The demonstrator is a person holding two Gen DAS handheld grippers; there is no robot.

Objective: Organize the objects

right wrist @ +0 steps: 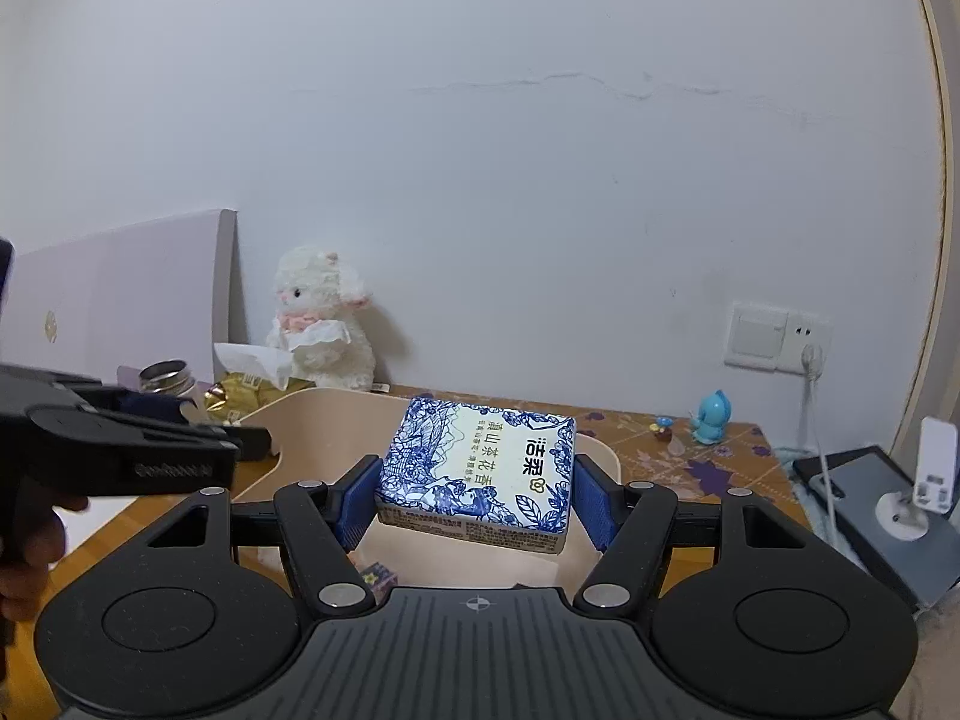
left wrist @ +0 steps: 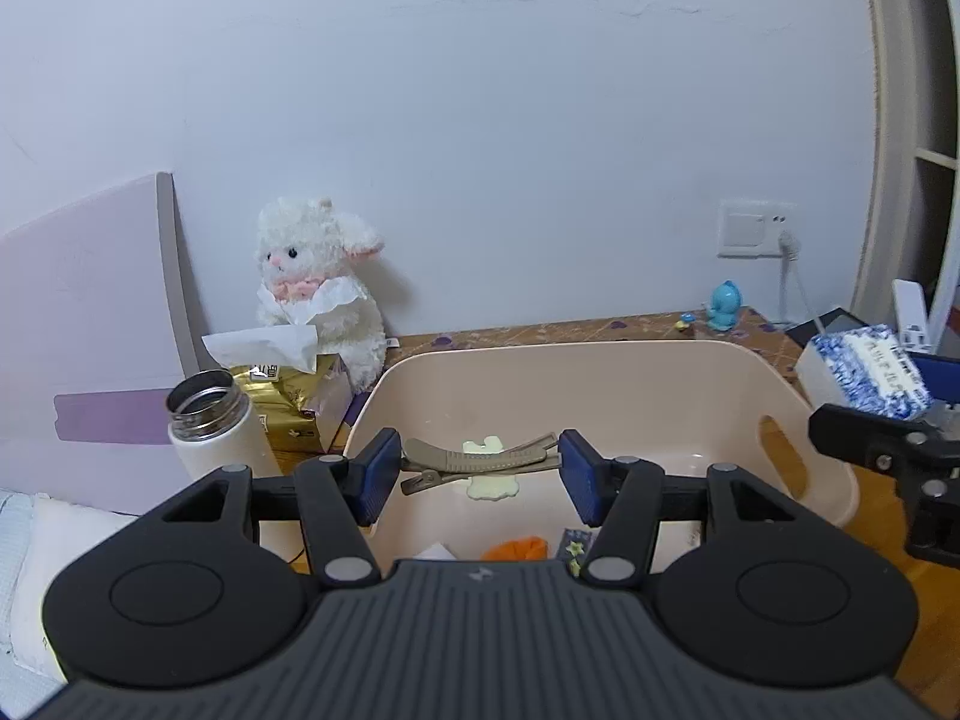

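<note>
plush lamb (left wrist: 321, 282) — by wall | flask (left wrist: 210, 429) — open | blue figurine (left wrist: 724, 306)

Both wrist views close above the beige bin (left wrist: 600, 360), facing the wall, sharing the plush lamb (right wrist: 324, 318).

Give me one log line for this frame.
left hand-held gripper: shut on hair clip | right hand-held gripper: shut on tissue pack | both over bin
</note>
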